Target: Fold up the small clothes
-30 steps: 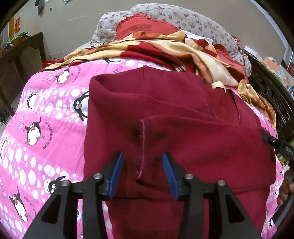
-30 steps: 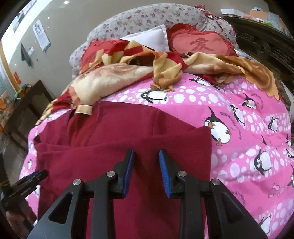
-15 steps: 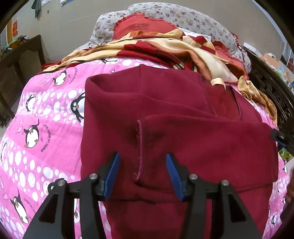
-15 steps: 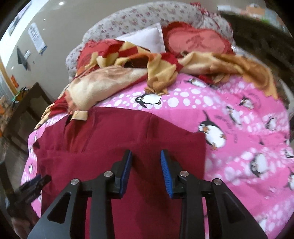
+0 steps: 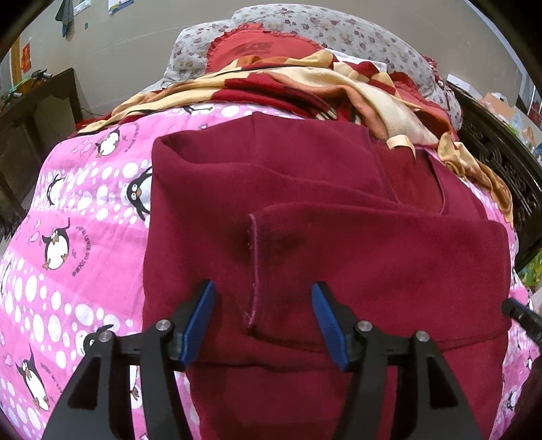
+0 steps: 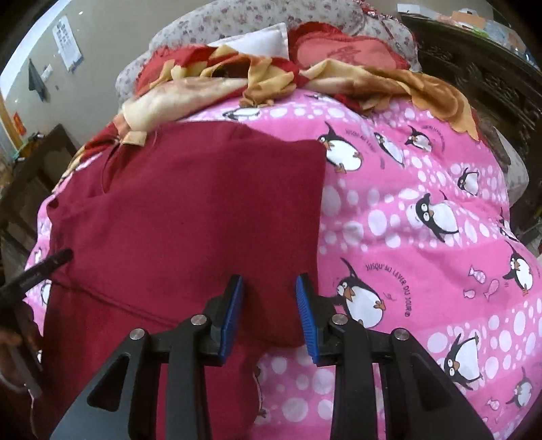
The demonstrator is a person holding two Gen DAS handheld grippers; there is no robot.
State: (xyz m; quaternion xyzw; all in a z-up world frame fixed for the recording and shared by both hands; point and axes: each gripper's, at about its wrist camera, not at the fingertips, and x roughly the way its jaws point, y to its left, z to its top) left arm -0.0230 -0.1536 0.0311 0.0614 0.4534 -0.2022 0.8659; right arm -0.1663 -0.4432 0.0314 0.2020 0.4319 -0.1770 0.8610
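Observation:
A dark red fleece garment (image 5: 305, 210) lies on the pink penguin quilt (image 5: 84, 210), with one sleeve folded across its body; the sleeve's cuff edge (image 5: 254, 270) runs between my left fingers. My left gripper (image 5: 263, 294) hovers over that cuff, its jaws opening, and its blue pads do not press the cloth. My right gripper (image 6: 269, 287) stands open over the garment (image 6: 189, 220) near its right edge, gripping nothing. The left gripper's tip (image 6: 50, 262) shows in the right wrist view, and the right one's tip (image 5: 521, 313) in the left wrist view.
A red and yellow blanket (image 5: 305, 84) is heaped past the garment, with a red heart cushion (image 6: 345, 50) and a floral pillow (image 5: 338, 30) behind. Dark carved wood (image 6: 491, 78) borders the bed on the right. A dark table (image 5: 40, 111) stands at left. Bare quilt (image 6: 423, 237) lies right of the garment.
My left jaws have spread wider over the cuff while the hand stayed put. My right gripper has slid right, from the garment's middle to near its right edge.

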